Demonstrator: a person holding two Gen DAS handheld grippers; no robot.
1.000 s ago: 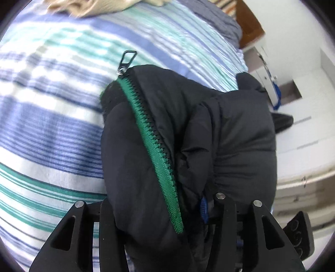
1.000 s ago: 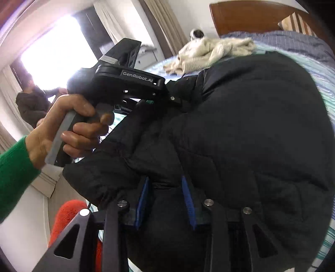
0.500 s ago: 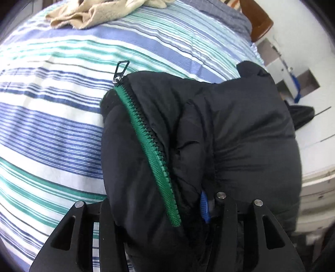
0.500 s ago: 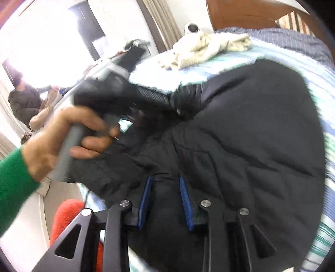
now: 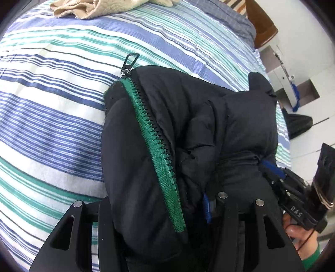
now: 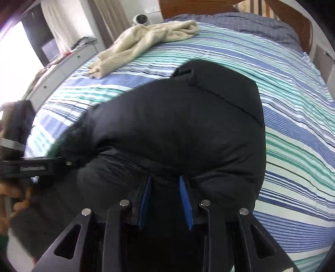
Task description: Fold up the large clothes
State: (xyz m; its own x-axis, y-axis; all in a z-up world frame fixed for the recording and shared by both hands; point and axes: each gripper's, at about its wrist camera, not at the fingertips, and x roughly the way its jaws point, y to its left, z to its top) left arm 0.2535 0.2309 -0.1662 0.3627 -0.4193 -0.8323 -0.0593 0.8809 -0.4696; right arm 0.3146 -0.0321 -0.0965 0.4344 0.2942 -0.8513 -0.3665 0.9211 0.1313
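- Jacket [image 5: 209, 129]: a black padded one, bunched up on the striped bed [image 5: 52, 125] near its foot edge, both tongs into it from the near side.
- Left tongs [image 5: 194, 211] are clamped on a thick fold right beside the green zipper [image 5: 155, 146]; only one blue pad shows, the rest is buried in cloth.
- Right tongs [image 6: 165, 200] pinch a smaller wad of the back panel between the two blue pads, which sit close together with fabric filling the gap.
- It looks soft and puffy, probably light for its bulk, and the shell seems smooth, so I'd guess it could slide out of a shallow pinch. It should also spring back rather than hold a crease.
- Best hold, to my eye, is on seams, the hem or the zipper tape, where the cloth is firmer and thinner than the padding.
- The metal zipper pull [image 5: 129, 62] lies loose on the sheet and could snag.
- Room: plenty of open bed ahead and to both sides. A cream towel [image 6: 142, 44] lies well apart, up by the headboard [image 6: 199, 8].
- The near bed edge is just beside the tongs, so the bundle could slip off if dragged back.
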